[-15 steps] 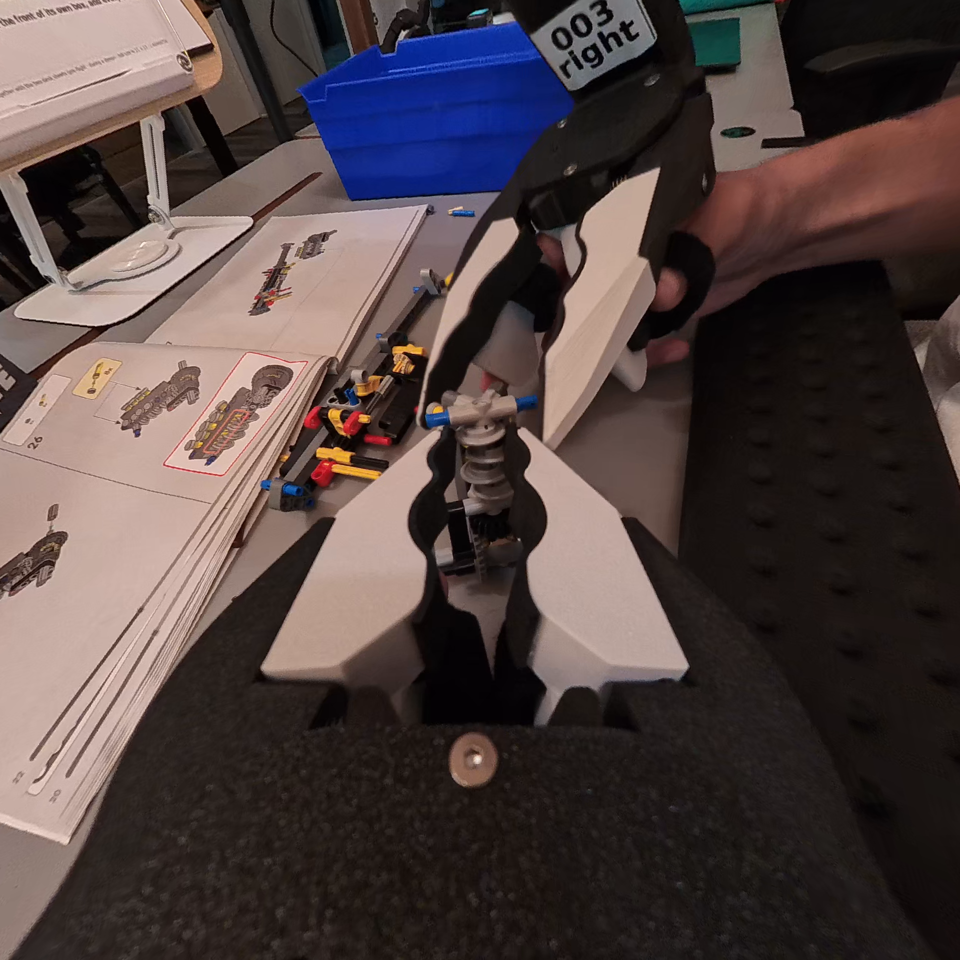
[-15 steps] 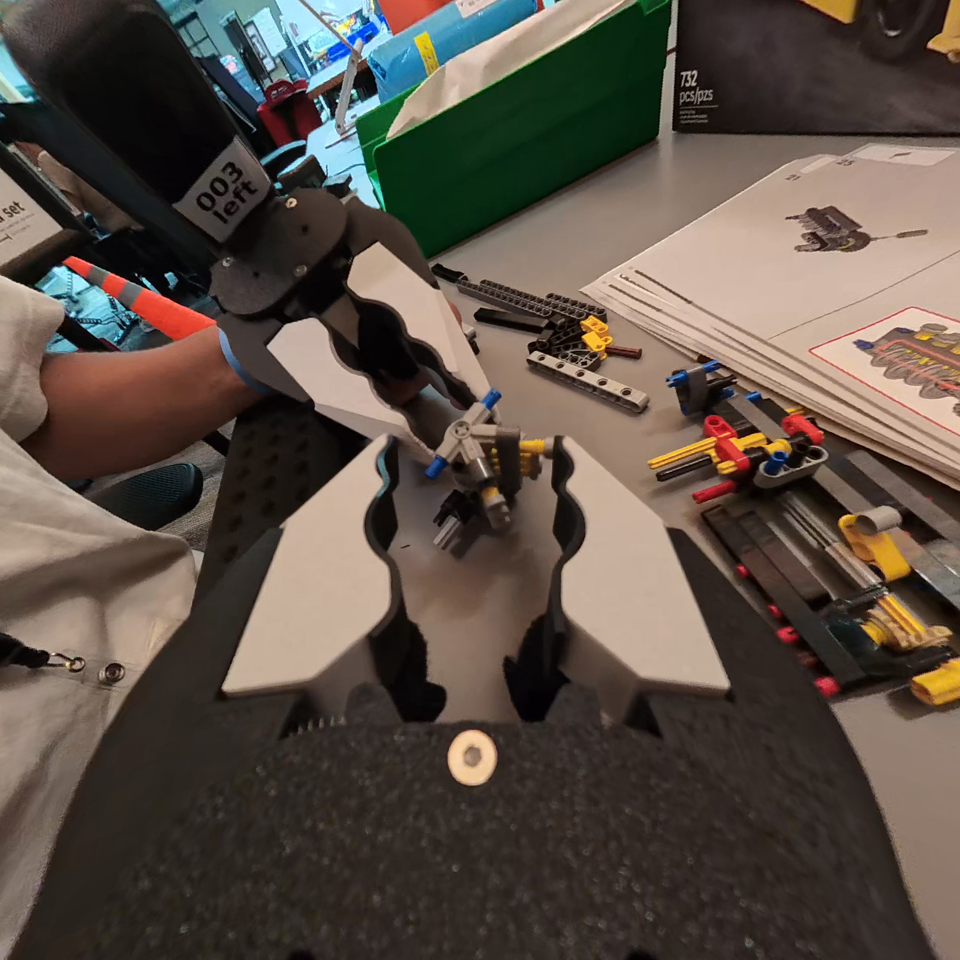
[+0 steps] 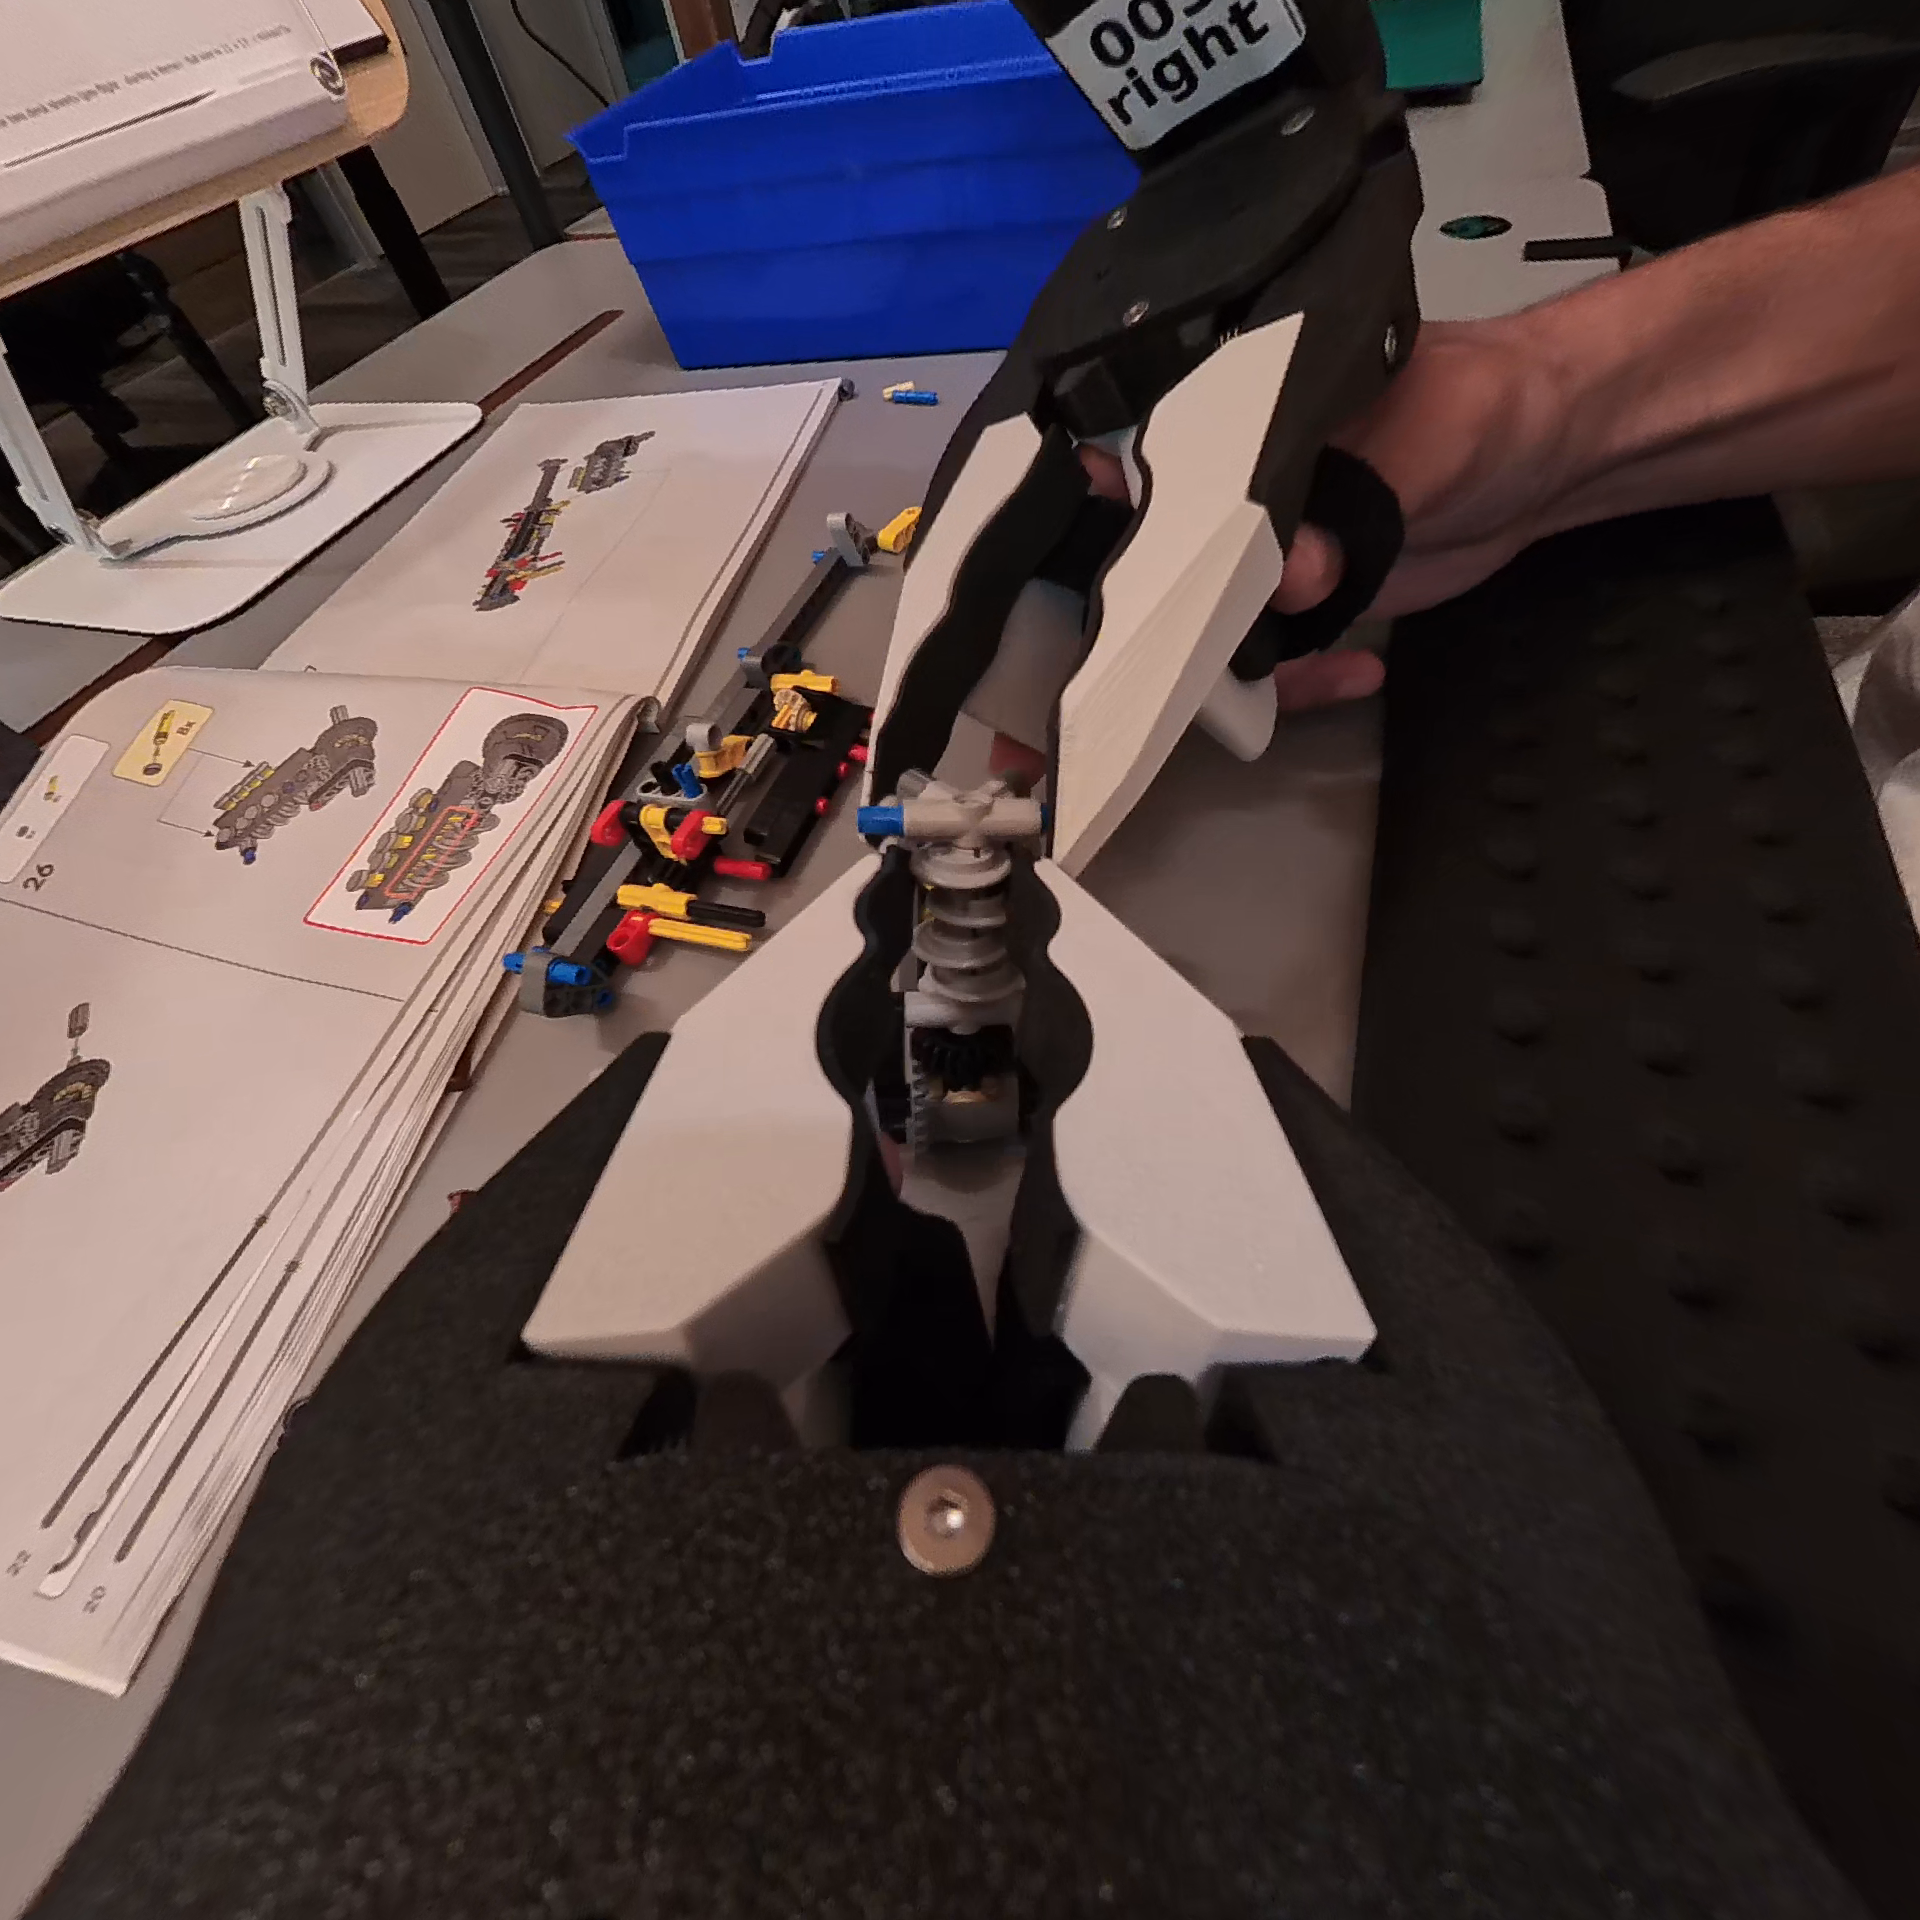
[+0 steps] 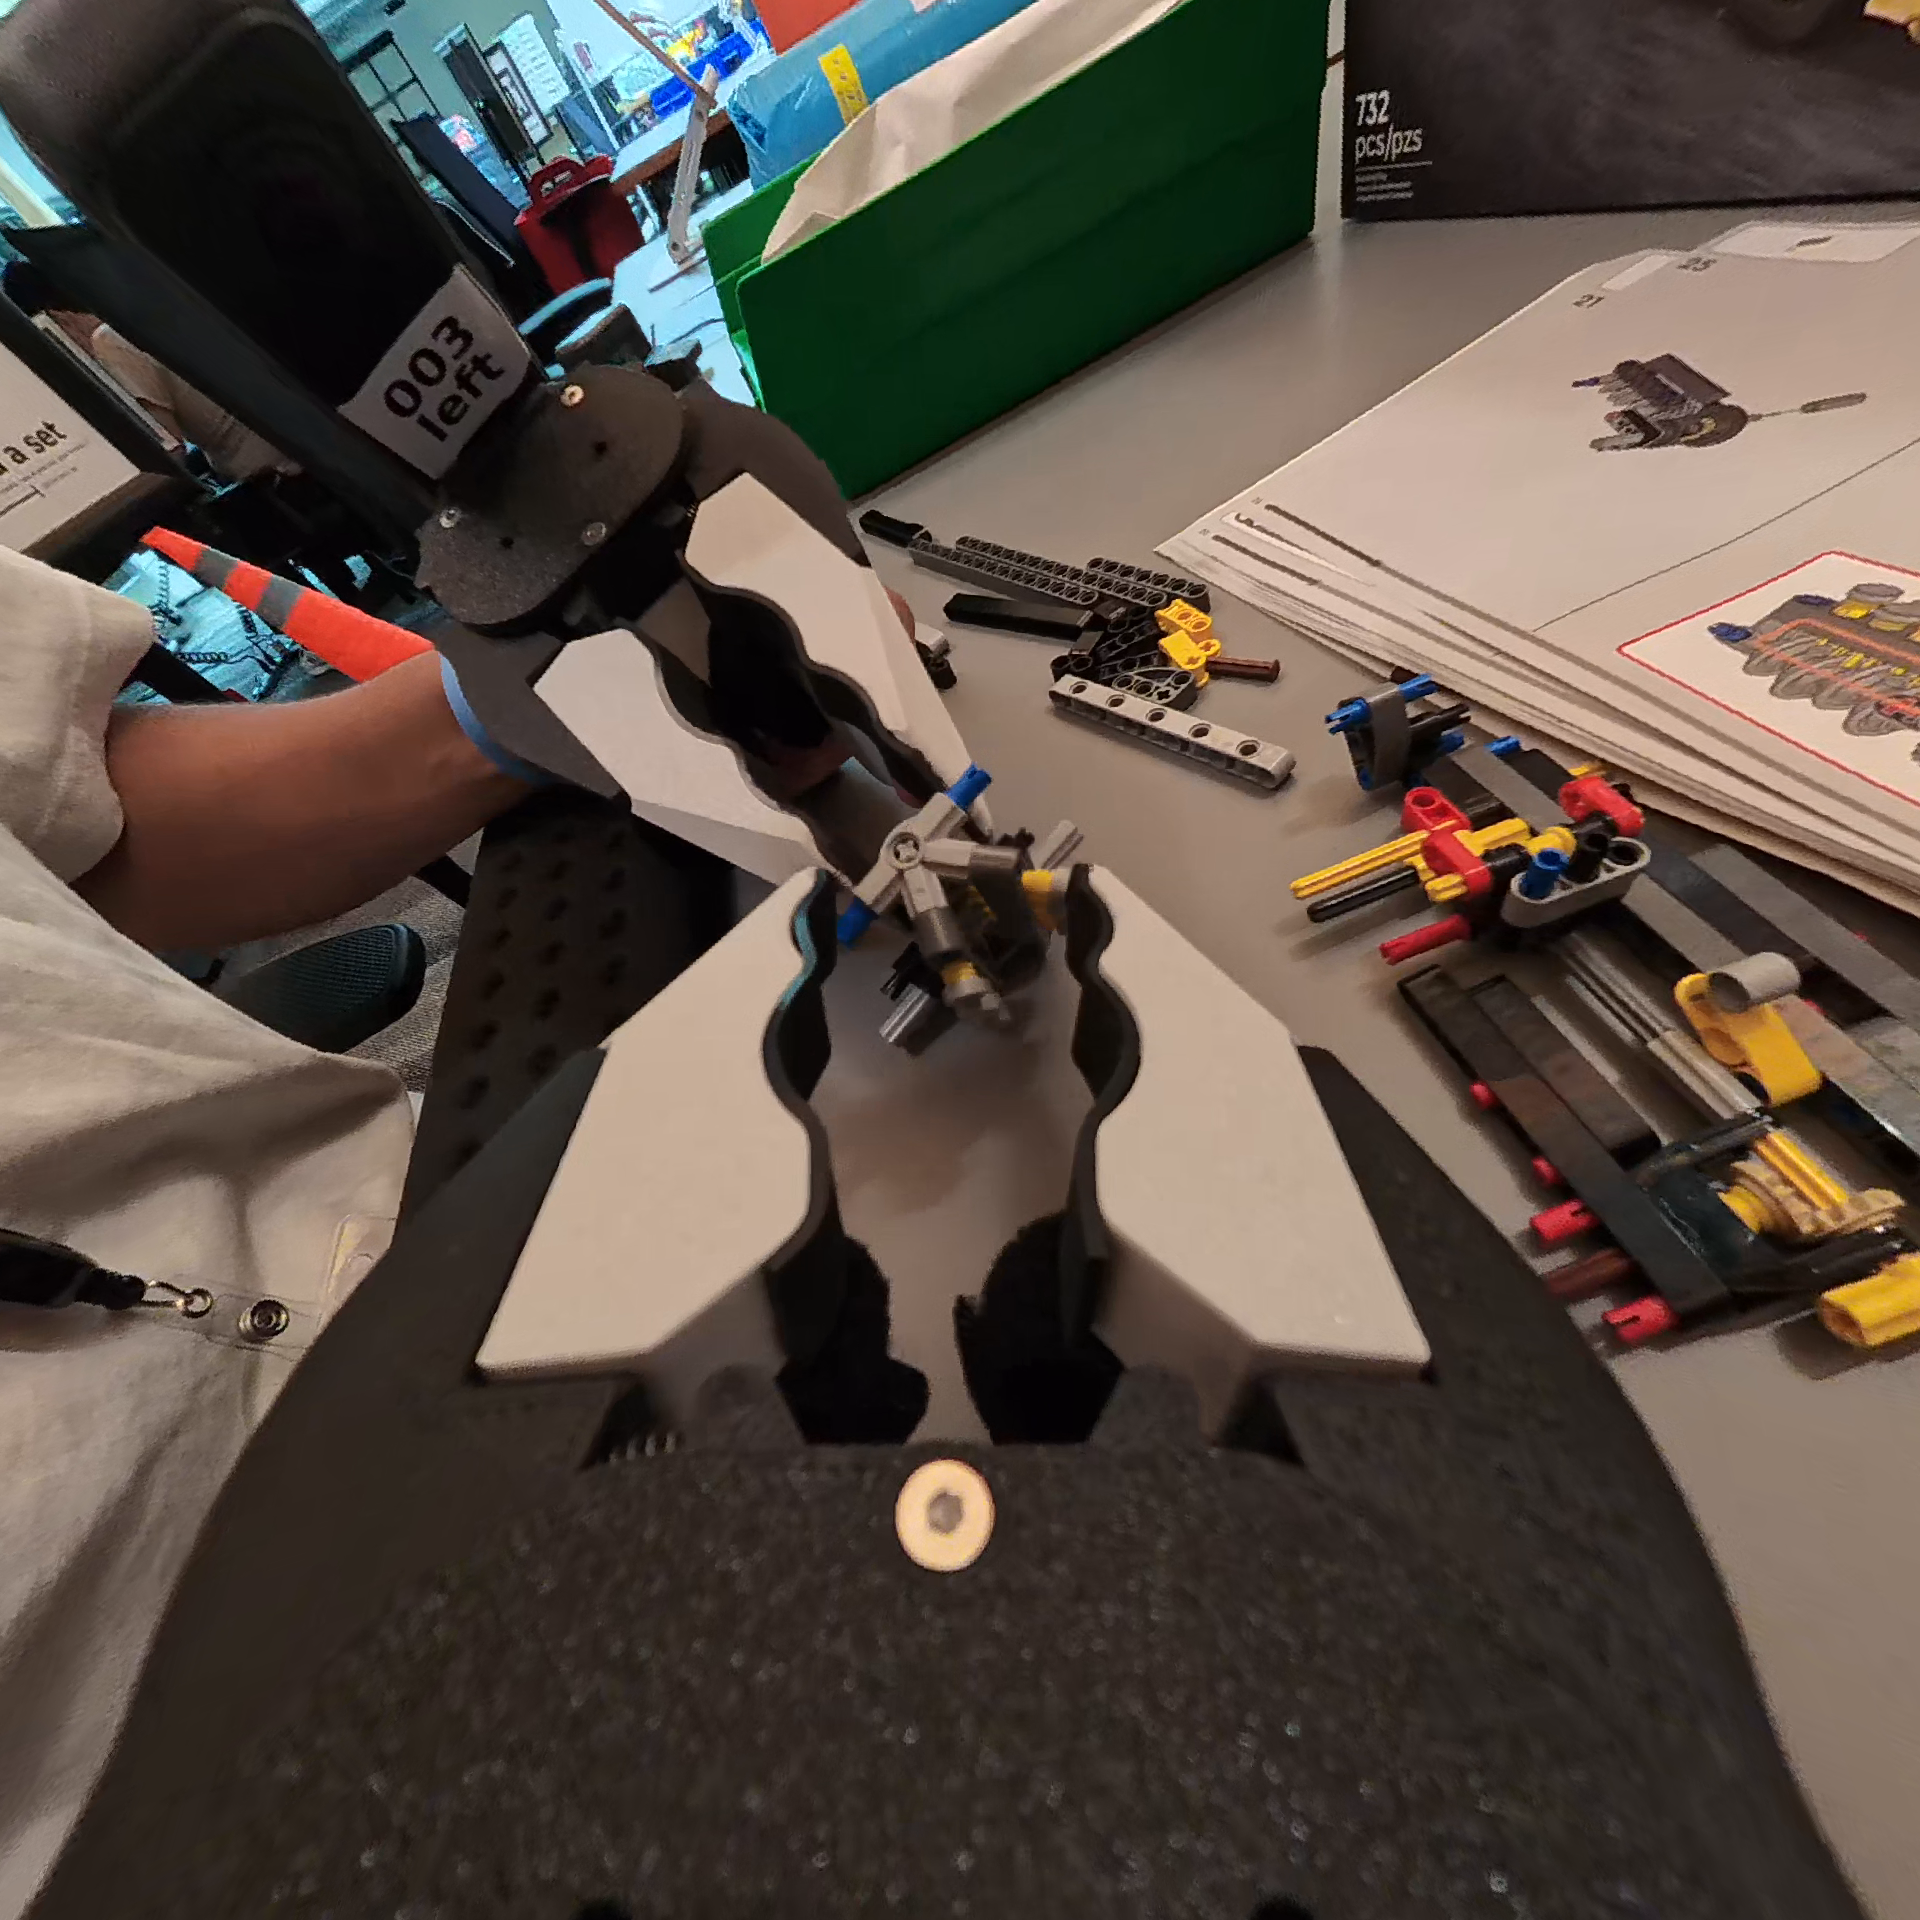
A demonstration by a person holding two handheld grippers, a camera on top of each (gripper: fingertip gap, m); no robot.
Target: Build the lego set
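The left claw (image 3: 951,997) is clamped on a small lego assembly (image 3: 956,935), a stack of grey rings and gears on a shaft with a grey cross-shaped connector and blue pins at its top, held in the air above the grey surface (image 4: 1195,436). The right claw (image 4: 951,935) stands apart, its two fingers on either side of the assembly's top end; one tip looks very near a yellow part, but contact cannot be made out. As a judgement, the assembly is light and stiff yet easily pulled apart: the pins and rings hold by friction only, so a sideways squeeze or twist could pop a piece off. The safest hold would be across the solid grey connector or the thick shaft body, not on the thin blue pins. Loose beams and pins (image 4: 1507,862) lie on the surface near the open instruction booklet (image 3: 312,883), with a blue bin (image 3: 831,208) farther back.
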